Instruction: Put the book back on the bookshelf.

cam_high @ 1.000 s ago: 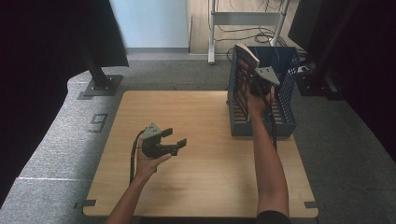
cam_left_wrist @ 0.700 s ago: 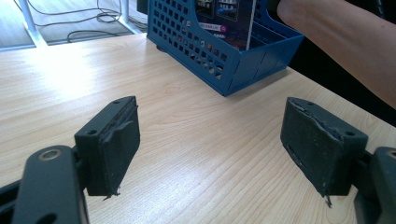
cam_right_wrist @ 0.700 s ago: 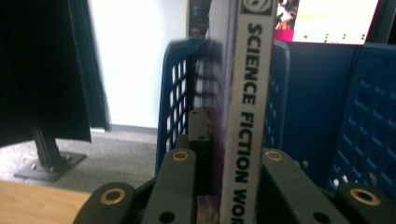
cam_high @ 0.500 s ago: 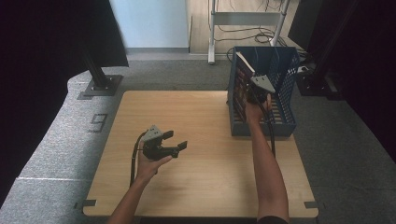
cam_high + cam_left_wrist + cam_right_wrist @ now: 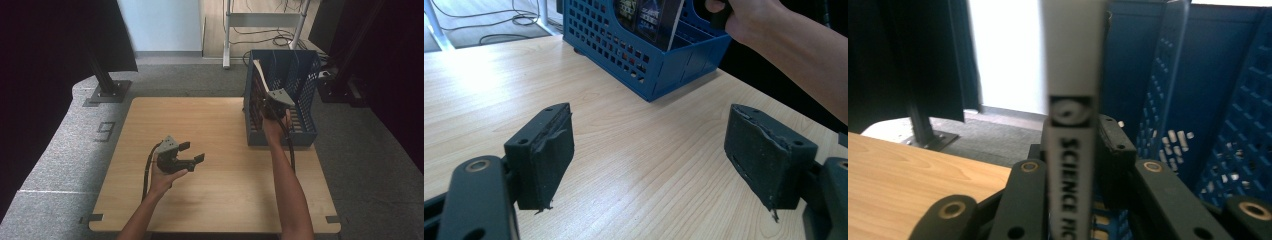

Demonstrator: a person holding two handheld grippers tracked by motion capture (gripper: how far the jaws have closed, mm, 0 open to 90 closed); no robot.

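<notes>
Book spine (image 5: 1071, 150): "SCIENCE FIC…", black capitals running lengthwise beneath a round emblem; the rest is cut off.
Floor mat (image 5: 60, 150): the numeral "9", marked left of the bench (image 5: 220, 200).

We have open tabletop (image 5: 220, 200) all around our left gripper (image 5: 192, 152). At the table's right edge the blue basket (image 5: 305, 70) walls us in, and the upright book (image 5: 1070, 100) blocks its near-left side.

My right gripper (image 5: 267, 102) holds a book (image 5: 261, 80) tilted inside the blue basket (image 5: 305, 127); my left gripper (image 5: 187, 152) hovers well left of the basket.
</notes>
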